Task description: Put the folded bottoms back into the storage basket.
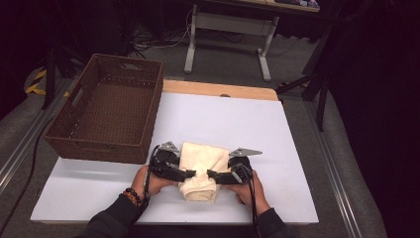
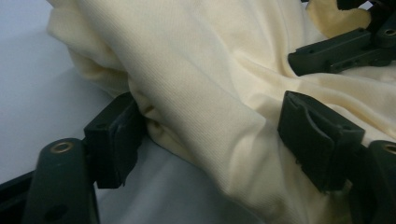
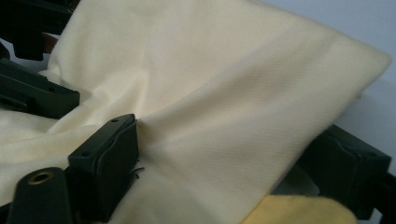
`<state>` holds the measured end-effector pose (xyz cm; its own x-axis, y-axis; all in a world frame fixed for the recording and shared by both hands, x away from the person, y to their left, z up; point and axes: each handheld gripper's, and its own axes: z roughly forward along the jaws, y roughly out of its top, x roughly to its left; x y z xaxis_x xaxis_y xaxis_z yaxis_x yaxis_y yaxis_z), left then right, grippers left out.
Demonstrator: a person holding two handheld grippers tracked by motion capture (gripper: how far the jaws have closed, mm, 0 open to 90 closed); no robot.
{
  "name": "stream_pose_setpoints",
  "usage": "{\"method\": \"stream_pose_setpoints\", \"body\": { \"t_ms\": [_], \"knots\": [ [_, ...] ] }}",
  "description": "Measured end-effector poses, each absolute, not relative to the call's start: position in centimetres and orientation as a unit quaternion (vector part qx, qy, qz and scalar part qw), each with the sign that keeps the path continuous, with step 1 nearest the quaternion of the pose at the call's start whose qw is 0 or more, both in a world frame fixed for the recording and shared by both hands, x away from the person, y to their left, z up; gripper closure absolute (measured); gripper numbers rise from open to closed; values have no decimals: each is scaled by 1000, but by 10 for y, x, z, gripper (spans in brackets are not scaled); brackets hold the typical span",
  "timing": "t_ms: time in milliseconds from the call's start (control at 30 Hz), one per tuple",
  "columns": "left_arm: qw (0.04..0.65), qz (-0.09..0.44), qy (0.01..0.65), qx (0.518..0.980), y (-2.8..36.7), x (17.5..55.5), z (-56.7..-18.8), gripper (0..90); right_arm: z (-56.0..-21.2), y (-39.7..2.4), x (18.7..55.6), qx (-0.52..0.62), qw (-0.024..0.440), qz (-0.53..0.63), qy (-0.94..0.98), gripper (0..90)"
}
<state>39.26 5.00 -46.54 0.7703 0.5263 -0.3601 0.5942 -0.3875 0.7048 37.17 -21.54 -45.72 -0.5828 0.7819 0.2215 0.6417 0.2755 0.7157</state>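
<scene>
Left gripper (image 1: 192,174) wide, pads touching a cream cloth (image 1: 200,171) fold; right gripper (image 1: 212,174) wide, pad against another fold; firm pinch unclear. Cloth bunched on white table (image 1: 237,124), near edge, beside basket (image 1: 106,109). Fingertips buried in cloth from above; pads clear in gripper views

No legible text

No lettering, label, brand, number or sign is being shown clearly enough to be read in any of the three views.
</scene>
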Motion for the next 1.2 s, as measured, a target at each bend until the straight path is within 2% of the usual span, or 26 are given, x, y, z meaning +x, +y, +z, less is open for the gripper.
{"method": "stream_pose_setpoints", "body": {
  "t_ms": [100,200,267,400,467,700,1200],
  "knots": [
    [439,-42,336,832,49,392,-465,342,-457,-210,370,444,98,399,796,239],
    [445,-69,331,830,49,392,-467,464,-457,-208,368,442,94,400,797,325],
    [449,-80,321,830,50,392,-467,564,-457,-209,368,441,81,408,796,431],
    [450,-82,312,832,50,391,-466,646,-458,-209,367,433,53,419,796,572],
    [454,-76,307,833,49,390,-466,661,-458,-210,367,433,46,423,795,607],
    [464,-47,286,837,49,384,-464,682,-457,-213,364,419,49,439,794,640],
    [476,15,223,851,53,371,-444,684,-437,-215,347,366,93,478,793,651]
  ]
}}
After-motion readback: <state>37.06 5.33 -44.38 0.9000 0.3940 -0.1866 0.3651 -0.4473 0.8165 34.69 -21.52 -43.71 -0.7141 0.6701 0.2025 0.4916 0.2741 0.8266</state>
